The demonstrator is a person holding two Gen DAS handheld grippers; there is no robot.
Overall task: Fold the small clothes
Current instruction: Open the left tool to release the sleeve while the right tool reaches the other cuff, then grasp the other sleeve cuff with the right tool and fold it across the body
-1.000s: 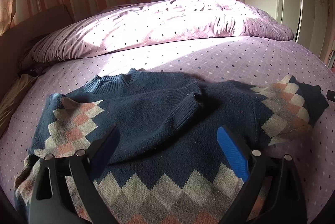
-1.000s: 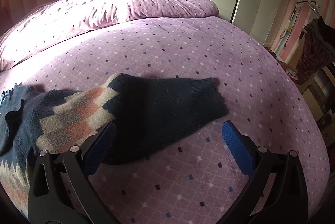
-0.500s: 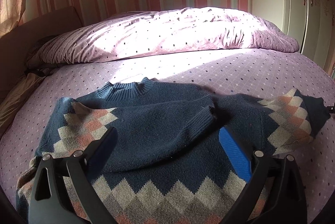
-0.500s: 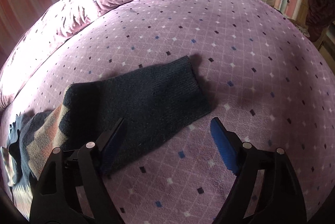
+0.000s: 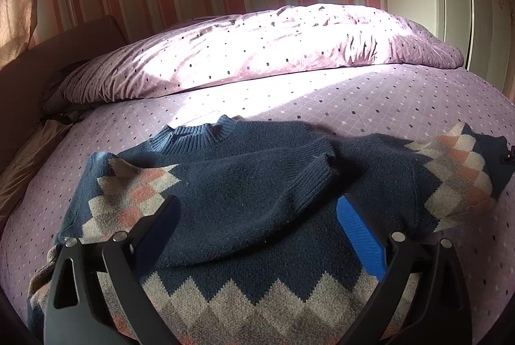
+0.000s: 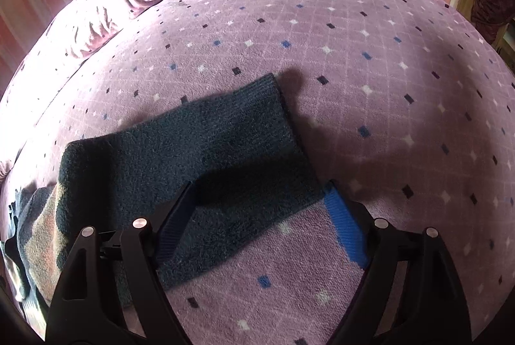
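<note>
Navy sweater (image 5: 244, 193) sleeve (image 6: 206, 151) between spread right gripper (image 6: 260, 209) fingers (image 6: 346, 225)

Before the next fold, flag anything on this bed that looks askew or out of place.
Only the navy knitted sweater with the diamond pattern is uneven: one sleeve is folded across its chest, the other sleeve lies stretched out on the purple dotted bedspread. Nothing is damaged.

Bed (image 5: 370, 93): wide, covered in lilac plush sheet with fine white grid and small dark, white and blue diamonds. Lying directly on it: one navy knit sweater (image 5: 244, 184) (argyle bands in grey, cream and salmon), spread flat, one sleeve (image 6: 199, 151) stretched sideways across the sheet; one rumpled duvet (image 5: 257, 52) in matching print, heaped along the far edge
</note>
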